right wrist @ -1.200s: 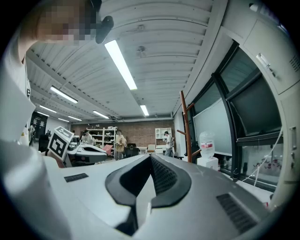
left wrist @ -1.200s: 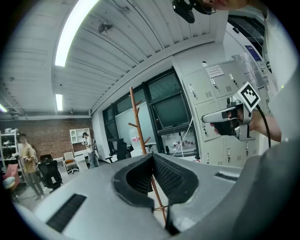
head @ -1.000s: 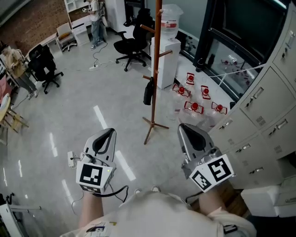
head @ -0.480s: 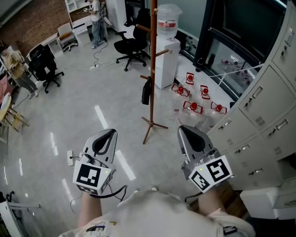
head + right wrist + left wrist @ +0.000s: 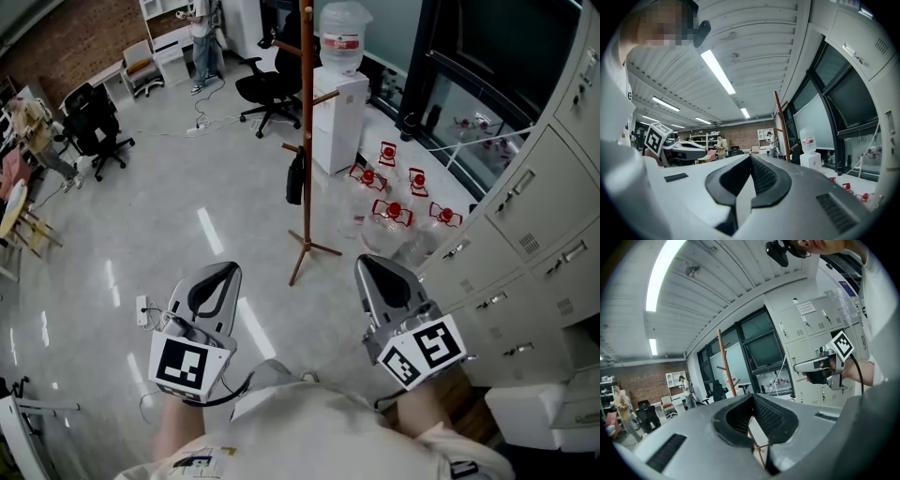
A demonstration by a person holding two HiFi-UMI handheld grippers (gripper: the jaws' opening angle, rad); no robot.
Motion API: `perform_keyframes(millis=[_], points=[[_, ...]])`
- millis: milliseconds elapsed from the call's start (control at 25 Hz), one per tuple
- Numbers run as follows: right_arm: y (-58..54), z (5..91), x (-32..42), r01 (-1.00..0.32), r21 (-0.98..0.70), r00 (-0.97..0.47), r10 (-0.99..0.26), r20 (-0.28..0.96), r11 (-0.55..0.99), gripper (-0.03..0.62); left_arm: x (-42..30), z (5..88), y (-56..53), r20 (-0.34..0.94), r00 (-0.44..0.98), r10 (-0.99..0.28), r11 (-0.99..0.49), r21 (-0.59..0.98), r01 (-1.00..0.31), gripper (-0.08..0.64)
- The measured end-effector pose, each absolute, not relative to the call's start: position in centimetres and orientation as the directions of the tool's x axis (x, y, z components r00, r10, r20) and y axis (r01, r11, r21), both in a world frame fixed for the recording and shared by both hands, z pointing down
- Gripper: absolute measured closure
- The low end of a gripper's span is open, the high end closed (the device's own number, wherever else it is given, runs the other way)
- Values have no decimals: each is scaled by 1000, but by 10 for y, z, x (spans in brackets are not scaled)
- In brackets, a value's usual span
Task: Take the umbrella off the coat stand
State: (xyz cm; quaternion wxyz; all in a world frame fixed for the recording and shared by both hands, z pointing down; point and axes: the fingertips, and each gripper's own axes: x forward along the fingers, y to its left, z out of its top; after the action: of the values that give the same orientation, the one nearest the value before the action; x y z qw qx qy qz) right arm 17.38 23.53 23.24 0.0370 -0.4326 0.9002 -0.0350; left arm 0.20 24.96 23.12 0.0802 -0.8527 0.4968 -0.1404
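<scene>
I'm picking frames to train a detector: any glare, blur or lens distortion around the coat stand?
Head view: sharp, evenly lit; light streaks glare on the glossy floor left of the coat stand, yet the dark umbrella reads clearly. Left gripper view: heavy fisheye, black corners, the stand small. Right gripper view: same distortion, bright ceiling lights overhead.

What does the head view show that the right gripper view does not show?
Only the head view shows the black umbrella hanging on a low peg, and the stand's spread feet on the floor. Only the right gripper view shows the ceiling light strips and how the right gripper holds its jaws: together, with nothing between them. Both views show the wooden coat stand, the water dispenser and the left gripper.
</scene>
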Motion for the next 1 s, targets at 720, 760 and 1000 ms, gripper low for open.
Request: perform_keyframes(millis=[720, 760, 1000], points=[[206, 246, 170, -790, -91, -609, -793, -6, 607, 585, 0, 246, 220, 143, 490, -860, -509, -189, -839, 554], [202, 247, 168, -790, -90, -609, -793, -2, 607, 584, -3, 247, 216, 146, 489, -860, -510, -184, -840, 552], [178, 252, 155, -789, -88, -612, -791, 20, 608, 584, -15, 253, 191, 158, 493, -855, -516, -174, -839, 553]])
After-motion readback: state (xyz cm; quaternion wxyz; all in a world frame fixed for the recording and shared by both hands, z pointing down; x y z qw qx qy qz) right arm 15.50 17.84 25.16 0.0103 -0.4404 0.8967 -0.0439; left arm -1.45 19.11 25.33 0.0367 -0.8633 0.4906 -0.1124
